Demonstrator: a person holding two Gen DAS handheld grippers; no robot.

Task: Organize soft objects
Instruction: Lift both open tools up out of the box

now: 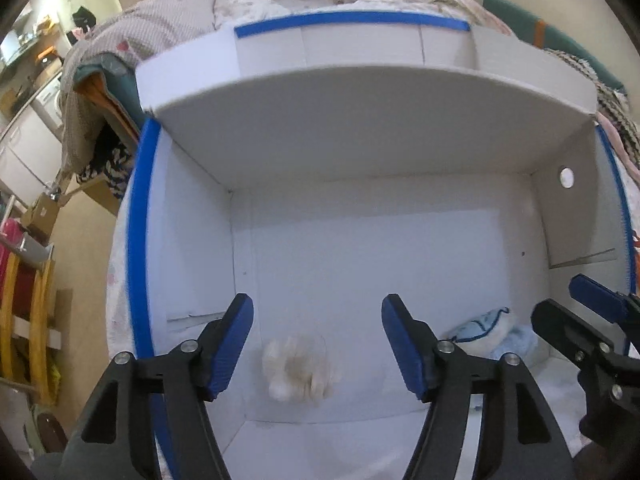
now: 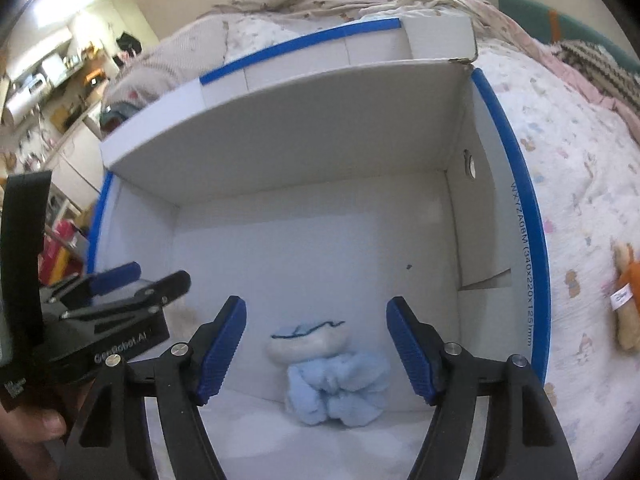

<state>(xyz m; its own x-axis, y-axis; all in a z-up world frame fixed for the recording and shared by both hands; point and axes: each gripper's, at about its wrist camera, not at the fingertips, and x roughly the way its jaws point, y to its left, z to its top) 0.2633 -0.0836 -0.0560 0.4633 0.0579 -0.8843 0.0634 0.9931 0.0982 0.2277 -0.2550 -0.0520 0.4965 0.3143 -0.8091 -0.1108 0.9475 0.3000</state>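
Both sets of tongs, left (image 1: 316,344) and right (image 2: 316,348), hang spread and empty over a white, blue-edged cardboard box (image 1: 140,220) on a bed. Inside lie a fuzzy cream plush (image 1: 298,372) and a fluffy pale-blue plush (image 2: 336,384), well apart.

A lived-in home bedroom.
We see a rumpled printed quilt (image 2: 568,152) covering the bed, with kitchen cabinets (image 1: 24,136) beyond.

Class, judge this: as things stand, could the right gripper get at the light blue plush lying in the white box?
Probably yes: the right gripper is open, the blue plush lies ahead between its fingers, and the white box is open above it.
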